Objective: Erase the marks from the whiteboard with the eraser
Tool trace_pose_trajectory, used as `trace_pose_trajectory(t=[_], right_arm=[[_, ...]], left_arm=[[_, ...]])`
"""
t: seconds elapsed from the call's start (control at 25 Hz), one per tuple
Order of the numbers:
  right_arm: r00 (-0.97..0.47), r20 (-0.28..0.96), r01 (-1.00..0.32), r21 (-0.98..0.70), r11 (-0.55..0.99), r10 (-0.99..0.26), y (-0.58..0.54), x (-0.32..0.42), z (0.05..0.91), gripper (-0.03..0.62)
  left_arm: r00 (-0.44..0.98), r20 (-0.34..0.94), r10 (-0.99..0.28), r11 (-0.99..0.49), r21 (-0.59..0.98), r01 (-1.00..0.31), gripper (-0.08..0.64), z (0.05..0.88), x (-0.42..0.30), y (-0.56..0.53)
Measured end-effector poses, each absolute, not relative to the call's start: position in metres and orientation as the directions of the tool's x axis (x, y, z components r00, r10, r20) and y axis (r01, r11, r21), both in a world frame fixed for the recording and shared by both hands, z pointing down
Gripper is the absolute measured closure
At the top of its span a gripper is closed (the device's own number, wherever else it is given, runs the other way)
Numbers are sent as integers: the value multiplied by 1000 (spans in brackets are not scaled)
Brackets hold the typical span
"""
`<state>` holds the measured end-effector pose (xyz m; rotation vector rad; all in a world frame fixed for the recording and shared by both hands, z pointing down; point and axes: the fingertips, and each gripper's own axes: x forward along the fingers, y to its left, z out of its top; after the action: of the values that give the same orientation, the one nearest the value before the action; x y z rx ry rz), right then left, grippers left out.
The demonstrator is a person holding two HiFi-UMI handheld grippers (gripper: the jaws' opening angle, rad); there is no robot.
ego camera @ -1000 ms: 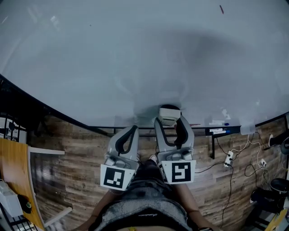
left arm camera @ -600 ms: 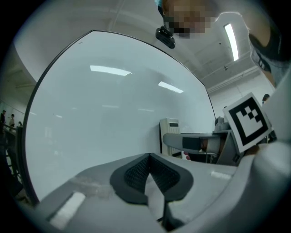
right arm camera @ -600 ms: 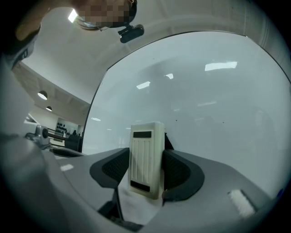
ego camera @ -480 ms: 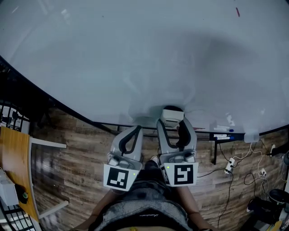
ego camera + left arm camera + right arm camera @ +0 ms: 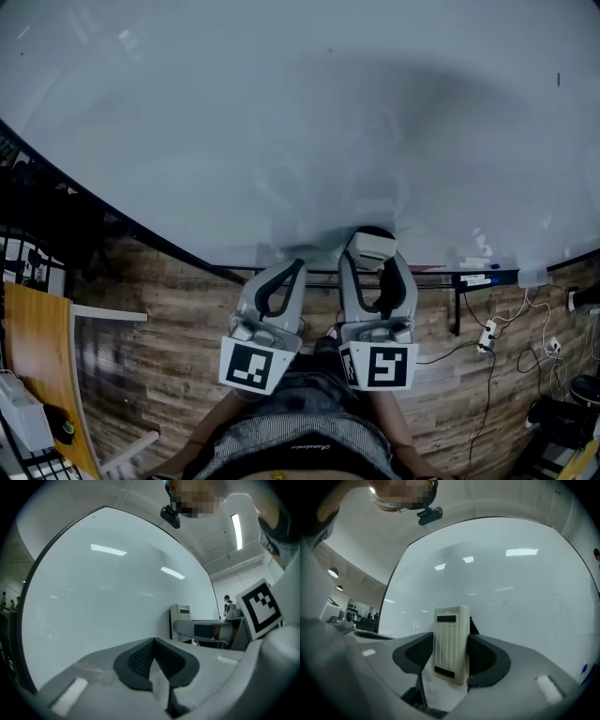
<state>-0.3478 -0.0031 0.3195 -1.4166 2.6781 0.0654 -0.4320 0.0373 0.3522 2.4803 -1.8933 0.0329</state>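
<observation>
1. The wooden floor (image 5: 159, 375) carries a white power strip (image 5: 486, 336) at the right, with cables (image 5: 525, 319) lying beside it.
2. The dark ledge (image 5: 441, 273) under the whiteboard (image 5: 281, 112) holds markers (image 5: 476, 278) at its right part.
3. The orange table (image 5: 42, 356) at the left carries a white box (image 5: 23, 414) and, near it, a small dark round thing (image 5: 64, 430).

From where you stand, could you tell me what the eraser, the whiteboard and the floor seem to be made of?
Eraser: likely moulded plastic, cream, matt, with ribbed grooves on its back.
Whiteboard: smooth glossy coated panel; ceiling lights mirror in it.
Floor: wood or wood-look laminate, plank grain visible, slight sheen.
</observation>
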Motion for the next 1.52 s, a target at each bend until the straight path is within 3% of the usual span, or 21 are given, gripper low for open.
trace_pose_trajectory(t=[0.96,1.52], right_arm=[[-661,-147,-747,38,663,-736,55,-553,308,353],[-746,-137,-664,71,745,-652,81,-637,312,353]], left_arm=[[188,7,-982,-188,24,-982,557,356,-613,98],[94,23,-995,-93,36,-995,557,367,-677,132]])
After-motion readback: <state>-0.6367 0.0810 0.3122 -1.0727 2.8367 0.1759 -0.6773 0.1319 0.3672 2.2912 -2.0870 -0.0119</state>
